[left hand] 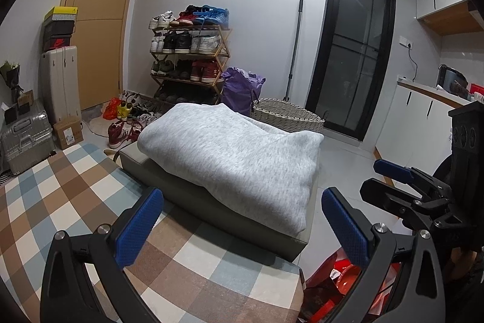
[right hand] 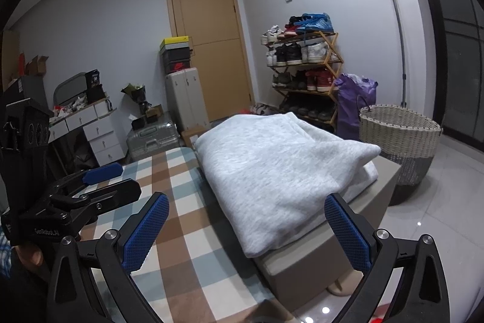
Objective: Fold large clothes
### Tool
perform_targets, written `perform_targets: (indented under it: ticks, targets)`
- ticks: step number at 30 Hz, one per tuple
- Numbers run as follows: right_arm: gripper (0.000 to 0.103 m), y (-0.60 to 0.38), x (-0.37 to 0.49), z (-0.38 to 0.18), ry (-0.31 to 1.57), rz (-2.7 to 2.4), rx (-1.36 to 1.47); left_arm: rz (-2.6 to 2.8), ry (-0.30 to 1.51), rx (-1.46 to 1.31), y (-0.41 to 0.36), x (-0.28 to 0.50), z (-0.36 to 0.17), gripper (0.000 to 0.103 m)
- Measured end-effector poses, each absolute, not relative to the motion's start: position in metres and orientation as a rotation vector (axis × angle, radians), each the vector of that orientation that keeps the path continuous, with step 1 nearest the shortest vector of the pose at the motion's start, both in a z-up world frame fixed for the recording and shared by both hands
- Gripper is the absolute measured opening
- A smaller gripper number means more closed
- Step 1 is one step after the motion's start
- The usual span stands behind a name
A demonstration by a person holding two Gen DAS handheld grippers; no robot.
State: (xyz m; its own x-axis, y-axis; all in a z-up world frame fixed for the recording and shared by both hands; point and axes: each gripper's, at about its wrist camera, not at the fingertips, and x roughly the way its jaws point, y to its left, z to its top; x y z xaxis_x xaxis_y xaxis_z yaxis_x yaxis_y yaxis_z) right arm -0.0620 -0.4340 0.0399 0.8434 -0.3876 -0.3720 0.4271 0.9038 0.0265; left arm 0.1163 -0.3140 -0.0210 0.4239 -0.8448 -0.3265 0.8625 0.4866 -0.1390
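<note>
We hold two tools, left tool [left hand: 242, 229] and right tool [right hand: 246, 235], both spread wide and empty, short of one folded grey garment [left hand: 233, 159] lying on the grey ottoman [left hand: 272, 235]; only the right view shows white drawers [right hand: 99, 129] and "GenRobot.AI" lettering

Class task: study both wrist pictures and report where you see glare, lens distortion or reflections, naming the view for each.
Left wrist view: ceiling light blows out the wall top; the dark glass door mirrors a lamp dot and bows from fisheye. Right wrist view: lamp spots shine on the glossy floor tiles, black vignette fills the corners, and the grey garment stays evenly lit, fairly sharp.
</note>
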Motion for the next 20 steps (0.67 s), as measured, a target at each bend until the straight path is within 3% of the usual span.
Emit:
perform_targets:
  ticks: [20]
  targets:
    - [0.103, -0.4301, -0.0654, 0.0420, 0.369, -0.432, 0.093, -1.107, 0.366, 0.047, -0.3106, 0.1139, -0.0206, 0.102]
